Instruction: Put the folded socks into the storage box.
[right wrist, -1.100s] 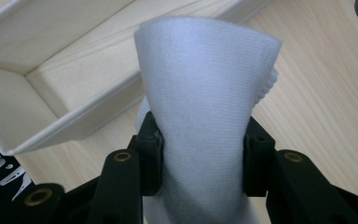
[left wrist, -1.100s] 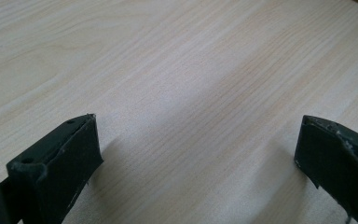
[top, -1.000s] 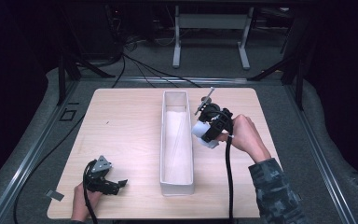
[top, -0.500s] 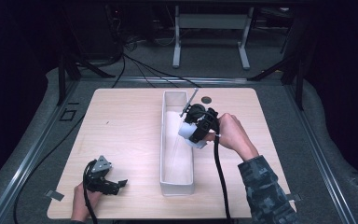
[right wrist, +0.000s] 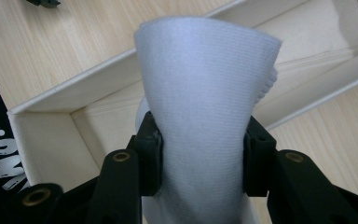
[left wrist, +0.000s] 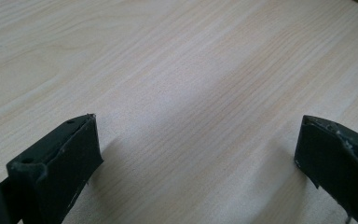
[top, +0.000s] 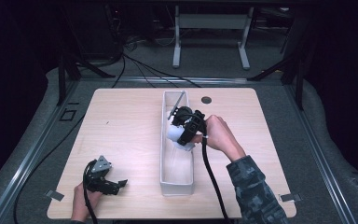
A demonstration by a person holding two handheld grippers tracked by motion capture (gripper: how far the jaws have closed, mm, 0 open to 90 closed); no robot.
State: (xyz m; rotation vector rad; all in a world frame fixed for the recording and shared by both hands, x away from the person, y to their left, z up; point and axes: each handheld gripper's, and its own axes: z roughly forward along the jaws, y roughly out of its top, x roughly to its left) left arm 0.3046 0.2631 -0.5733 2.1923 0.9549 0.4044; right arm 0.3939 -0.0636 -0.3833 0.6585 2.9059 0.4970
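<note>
Over the desk's far-right tray (top: 164,140), our right gripper (right wrist: 200,140) clamps a soft, light white cloth roll (right wrist: 205,93) mid-body; left gripper (left wrist: 196,154) sits agape.

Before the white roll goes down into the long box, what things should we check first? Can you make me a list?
1. Right gripper squeezing the white roll on both sides: ok.
2. Roll is over the long white box, not the bare table: ok.
3. Room in the box under the roll: ok, the floor there looks bare.
4. Roll straight enough to fit between the box walls: cannot tell, its top looks squashed and leaning.
5. Left gripper out of the way: ok, it rests near the table's front corner, open, holding nothing.
</note>
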